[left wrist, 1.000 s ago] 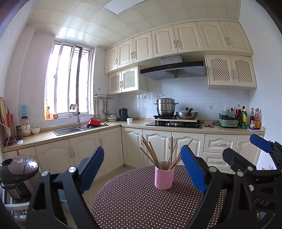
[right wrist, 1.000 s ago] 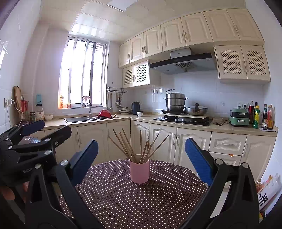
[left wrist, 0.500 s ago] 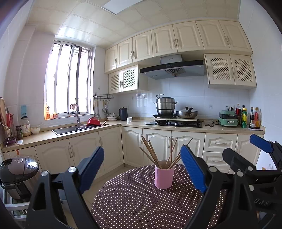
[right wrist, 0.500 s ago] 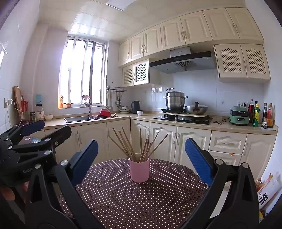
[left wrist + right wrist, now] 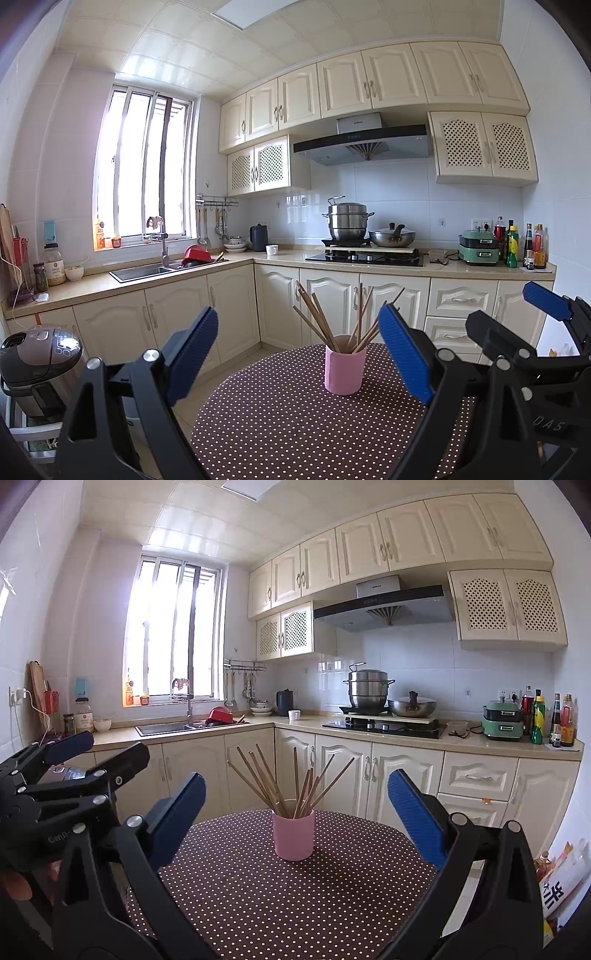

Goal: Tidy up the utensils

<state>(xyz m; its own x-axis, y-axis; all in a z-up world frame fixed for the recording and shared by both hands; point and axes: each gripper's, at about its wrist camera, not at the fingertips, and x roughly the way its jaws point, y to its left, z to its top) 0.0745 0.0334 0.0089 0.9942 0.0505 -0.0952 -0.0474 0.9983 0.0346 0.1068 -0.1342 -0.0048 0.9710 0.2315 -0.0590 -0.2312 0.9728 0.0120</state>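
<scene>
Two claws hang over the near edge of a round surface covered in a brown cloth with white dots. Both are spread wide with nothing between their blue pads. The left claw frames a pink cup that stands upright toward the far side of the surface, slightly right of the middle in that view. The right claw frames the same pink cup almost dead centre. A bundle of wooden chopsticks stands in the cup, their tops fanning out to left and right above the rim; the chopsticks lean the same way in the left view. Neither claw touches the cup or the sticks, which sit well beyond the pads. Each camera catches the other claw at its edge: the right one at the right side, the left one at the left side. Behind the surface run cream cabinets, a sink under the window and a steel pot on the hob.
</scene>
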